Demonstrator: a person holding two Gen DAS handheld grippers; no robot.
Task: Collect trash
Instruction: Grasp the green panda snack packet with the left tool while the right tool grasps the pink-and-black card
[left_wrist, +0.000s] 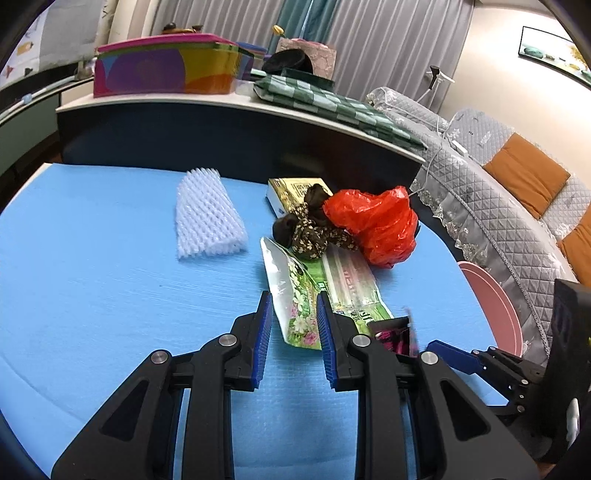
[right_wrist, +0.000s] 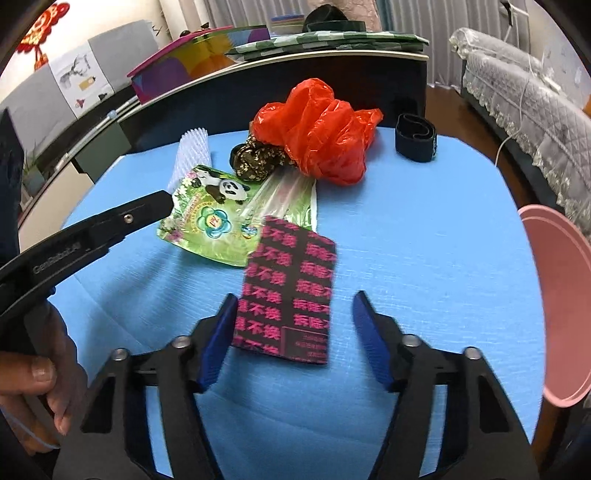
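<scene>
Two grippers noted over blue mat (left_wrist: 110, 295). Left wrist view: left gripper (left_wrist: 294, 314) part open, nothing clamped, tips over near end of green panda wrapper (left_wrist: 295, 295); red plastic bag (left_wrist: 373, 225), floral fabric scrunchie (left_wrist: 310, 229), white foam net (left_wrist: 207, 214) and yellow box (left_wrist: 291, 192) beyond. Right wrist view: right gripper (right_wrist: 295, 317) open, jaws either side of black-and-pink packet (right_wrist: 291, 291), left pad beside packet edge, right pad clear; pink bin (right_wrist: 565, 295) at right edge
</scene>
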